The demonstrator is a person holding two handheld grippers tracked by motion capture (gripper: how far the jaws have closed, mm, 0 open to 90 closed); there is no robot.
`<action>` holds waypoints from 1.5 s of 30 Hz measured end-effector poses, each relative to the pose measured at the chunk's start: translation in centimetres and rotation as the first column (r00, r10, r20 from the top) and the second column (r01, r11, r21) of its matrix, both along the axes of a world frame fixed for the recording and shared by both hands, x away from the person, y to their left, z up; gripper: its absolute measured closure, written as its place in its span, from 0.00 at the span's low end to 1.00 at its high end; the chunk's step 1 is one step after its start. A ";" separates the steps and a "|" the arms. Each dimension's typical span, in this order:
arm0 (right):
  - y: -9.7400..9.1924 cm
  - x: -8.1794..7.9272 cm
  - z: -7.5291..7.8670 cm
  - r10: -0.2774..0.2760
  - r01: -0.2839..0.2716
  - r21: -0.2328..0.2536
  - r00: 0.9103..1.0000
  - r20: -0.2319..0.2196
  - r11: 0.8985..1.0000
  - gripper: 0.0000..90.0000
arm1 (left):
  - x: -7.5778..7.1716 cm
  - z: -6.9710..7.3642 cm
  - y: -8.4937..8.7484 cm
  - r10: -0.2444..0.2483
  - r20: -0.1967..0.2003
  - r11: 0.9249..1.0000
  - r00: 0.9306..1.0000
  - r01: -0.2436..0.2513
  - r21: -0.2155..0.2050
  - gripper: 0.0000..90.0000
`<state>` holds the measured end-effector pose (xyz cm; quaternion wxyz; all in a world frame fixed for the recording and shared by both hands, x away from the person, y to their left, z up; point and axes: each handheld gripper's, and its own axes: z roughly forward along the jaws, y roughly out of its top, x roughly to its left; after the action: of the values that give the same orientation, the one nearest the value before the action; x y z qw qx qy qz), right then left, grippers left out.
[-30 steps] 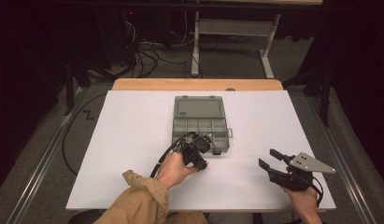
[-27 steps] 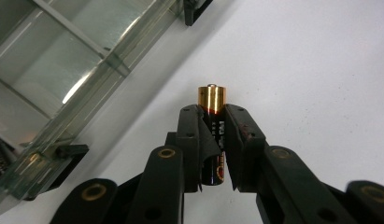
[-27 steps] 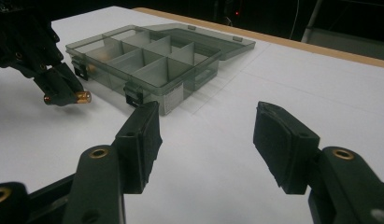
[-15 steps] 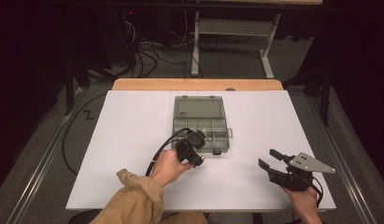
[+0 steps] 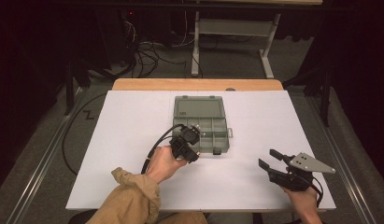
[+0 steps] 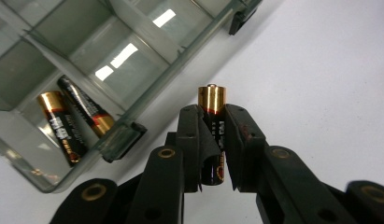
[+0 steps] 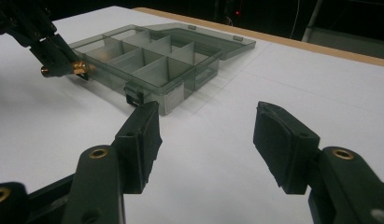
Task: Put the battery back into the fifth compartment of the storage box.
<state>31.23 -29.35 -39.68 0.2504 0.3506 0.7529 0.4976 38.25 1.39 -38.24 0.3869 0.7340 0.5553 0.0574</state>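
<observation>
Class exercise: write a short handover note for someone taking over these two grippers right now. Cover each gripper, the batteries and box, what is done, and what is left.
Left gripper: shut on a battery, held over the table just outside the box.
Right gripper: open, holding nothing, off to the side of the box.
Box: lid open, near the middle of the table.
Done: two batteries lie in one corner compartment.
Left: probably put the held battery into the box; the lid is not yet closed.

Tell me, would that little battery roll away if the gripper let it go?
Probably. The battery is a smooth round cylinder, so on the flat white table it would likely roll. Its glossy shell looks slippery, though the left gripper clamps it firmly. It looks stiff and likely heavy for its size.
</observation>
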 end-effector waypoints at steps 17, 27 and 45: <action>0.0 0.0 0.0 0.001 -0.001 -0.001 1.000 0.001 1.000 0.48 | 1.5 0.9 1.5 0.058 -0.001 0.997 0.998 -0.058 -0.041 0.84; 0.0 0.0 0.0 0.001 -0.001 0.001 1.000 0.001 1.000 0.47 | 2.6 1.4 2.2 0.094 0.003 0.995 0.996 -0.093 -0.039 0.84; 0.1 -0.1 0.0 0.010 -0.010 0.003 1.000 0.005 1.000 0.47 | 4.9 0.8 3.9 0.193 0.004 0.981 0.981 -0.193 -0.024 0.84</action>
<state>31.17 -29.27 -39.64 0.2493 0.3460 0.7531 0.5009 43.14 5.29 -37.43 0.3897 0.6720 0.6232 0.0902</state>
